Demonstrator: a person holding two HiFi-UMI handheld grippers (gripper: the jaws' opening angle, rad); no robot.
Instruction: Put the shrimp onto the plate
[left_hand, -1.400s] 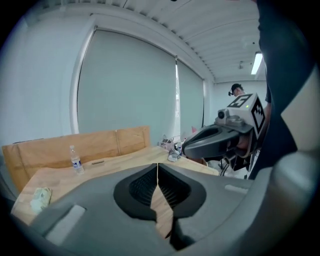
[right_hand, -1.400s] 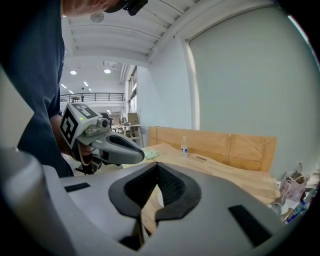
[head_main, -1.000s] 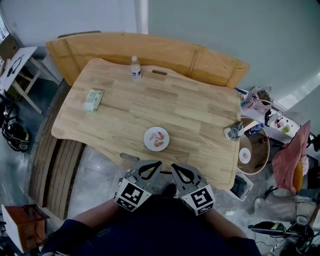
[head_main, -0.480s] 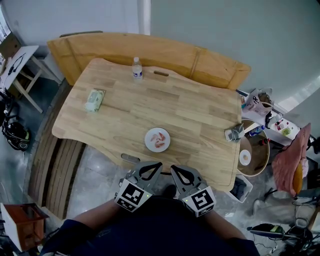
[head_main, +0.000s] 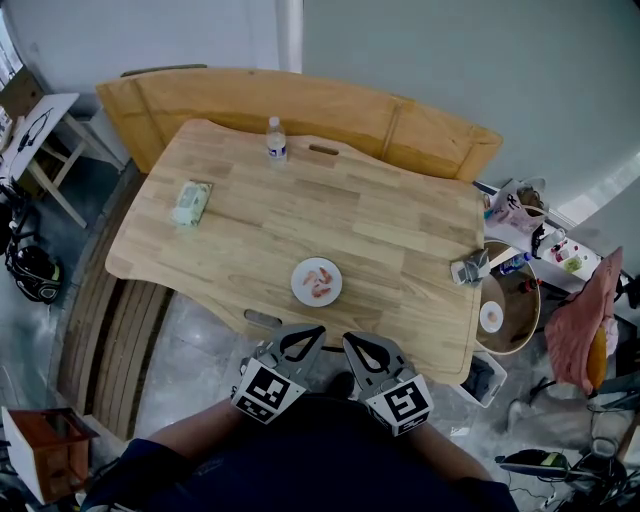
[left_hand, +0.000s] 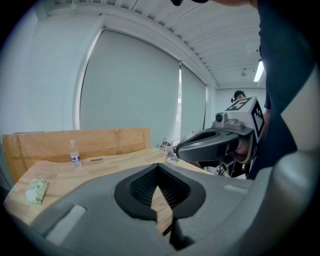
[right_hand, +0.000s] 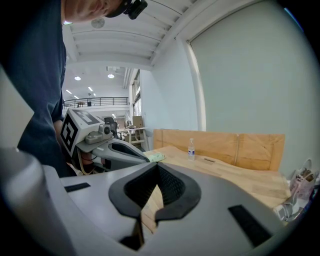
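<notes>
A small white plate (head_main: 317, 282) sits near the front edge of the wooden table (head_main: 380, 240), with pink shrimp (head_main: 319, 283) lying on it. Both grippers are held close to the person's body, off the table's front edge. The left gripper (head_main: 308, 331) is shut with nothing in it, and the right gripper (head_main: 350, 337) beside it is shut and empty too. In the left gripper view the left gripper (left_hand: 158, 168) has its jaws closed together, with the right gripper's body to its right. The right gripper (right_hand: 157, 167) looks the same in its own view. The plate is hidden in both gripper views.
A water bottle (head_main: 276, 140) stands at the table's far edge and a green wipes pack (head_main: 189, 202) lies at its left. A small grey object (head_main: 467, 268) rests on the right edge. A wooden bench (head_main: 300, 105) runs behind the table; clutter and a round stool (head_main: 505, 310) stand to the right.
The view has shifted slightly. The grippers stay shut and held near the body; the plate and shrimp have not moved.
</notes>
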